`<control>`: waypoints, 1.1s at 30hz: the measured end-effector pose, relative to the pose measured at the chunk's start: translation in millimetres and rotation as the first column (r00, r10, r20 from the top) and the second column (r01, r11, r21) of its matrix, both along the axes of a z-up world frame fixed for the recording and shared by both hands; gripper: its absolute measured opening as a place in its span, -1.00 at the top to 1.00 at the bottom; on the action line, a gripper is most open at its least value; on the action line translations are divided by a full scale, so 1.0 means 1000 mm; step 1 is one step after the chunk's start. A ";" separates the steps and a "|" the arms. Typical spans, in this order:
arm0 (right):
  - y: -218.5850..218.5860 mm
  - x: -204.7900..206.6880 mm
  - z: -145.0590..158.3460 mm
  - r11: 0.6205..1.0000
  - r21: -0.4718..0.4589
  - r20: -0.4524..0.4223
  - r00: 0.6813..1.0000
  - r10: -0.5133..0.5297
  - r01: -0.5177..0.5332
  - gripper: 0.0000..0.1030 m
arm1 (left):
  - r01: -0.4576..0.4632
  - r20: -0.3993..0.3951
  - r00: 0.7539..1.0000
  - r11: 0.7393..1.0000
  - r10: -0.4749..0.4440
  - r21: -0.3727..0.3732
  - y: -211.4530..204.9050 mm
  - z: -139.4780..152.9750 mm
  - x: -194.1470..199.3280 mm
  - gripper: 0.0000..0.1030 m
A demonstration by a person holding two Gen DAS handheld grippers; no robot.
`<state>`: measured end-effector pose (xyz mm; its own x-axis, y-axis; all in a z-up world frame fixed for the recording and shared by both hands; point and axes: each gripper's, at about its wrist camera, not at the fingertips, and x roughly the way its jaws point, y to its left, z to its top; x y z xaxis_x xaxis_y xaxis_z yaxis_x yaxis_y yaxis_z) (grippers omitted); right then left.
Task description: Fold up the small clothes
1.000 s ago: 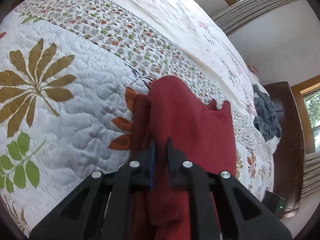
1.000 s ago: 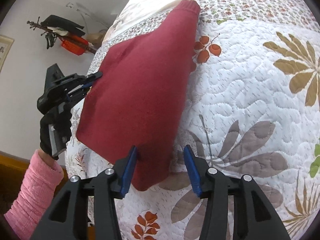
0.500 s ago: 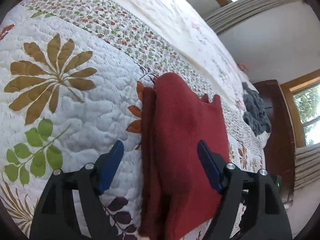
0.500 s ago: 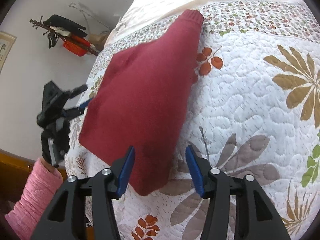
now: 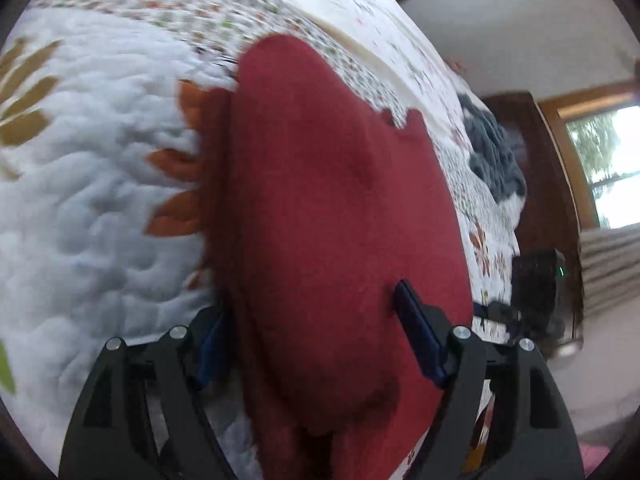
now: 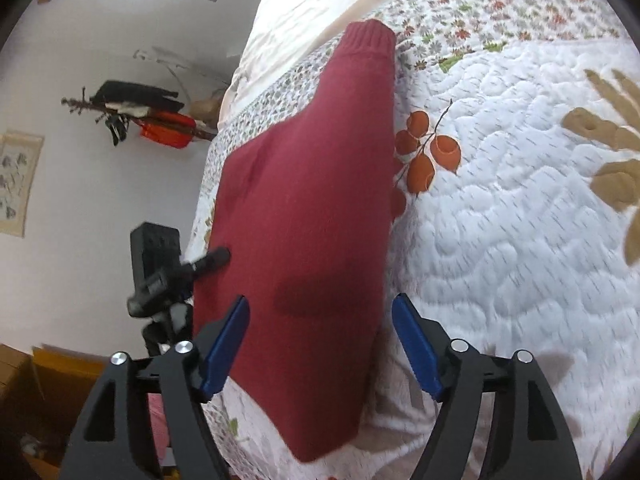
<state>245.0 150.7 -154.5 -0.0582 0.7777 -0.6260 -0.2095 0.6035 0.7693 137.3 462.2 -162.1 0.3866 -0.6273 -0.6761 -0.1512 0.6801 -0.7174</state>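
Holding both tools spread wide, I grip nothing with either one. My left tool (image 5: 316, 336) hangs low over the near end of the red sweater (image 5: 332, 216), its blue pads on either side of the cloth: the left pad sits at the sweater's edge by the quilt (image 5: 92, 208), while the right pad (image 5: 416, 332) lies over the red knit, though I cannot tell whether it touches. My right tool (image 6: 320, 344) straddles the sweater (image 6: 312, 208) from the other side, one pad over the left part of the cloth and the other pad (image 6: 416, 344) past the sweater's right edge, above the quilt (image 6: 520, 208). The sweater lies folded into a long narrow shape on the bed, its ribbed cuff (image 6: 370, 38) pointing away from me toward the floral border of the quilt. In my right wrist view the left tool (image 6: 176, 272) shows at the sweater's left edge. A grey garment (image 5: 492, 160) lies farther along the bed, well apart from the sweater.
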 end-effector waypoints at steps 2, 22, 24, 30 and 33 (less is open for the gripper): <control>0.003 0.007 -0.009 1.000 0.022 -0.032 0.999 0.000 0.000 -0.50 | 0.050 0.004 0.999 0.998 -0.050 -0.025 -0.006 -0.003 0.006 -0.44; 0.006 0.004 0.019 0.999 0.043 0.016 1.000 0.024 -0.025 0.13 | 0.005 0.092 0.996 0.992 0.007 -0.129 -0.053 0.027 0.001 0.20; -0.011 -0.002 0.034 0.998 0.049 0.032 0.999 0.026 -0.028 0.13 | 0.010 0.122 0.992 0.988 0.010 -0.157 -0.069 0.041 -0.009 0.20; -0.088 -0.033 0.078 0.999 0.046 0.072 0.997 0.019 -0.022 0.12 | 0.053 0.200 0.980 0.983 -0.018 -0.173 -0.147 0.083 -0.039 0.20; -0.130 -0.053 0.088 1.000 0.017 0.079 0.997 0.006 -0.008 0.12 | 0.075 0.217 0.975 0.988 -0.044 -0.137 -0.195 0.093 -0.055 0.19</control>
<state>191.9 20.8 -66.3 -0.0148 0.7881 -0.6153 -0.2742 0.5886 0.7605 82.8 267.3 -69.4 0.4706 -0.7380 -0.4837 0.0526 0.5706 -0.8195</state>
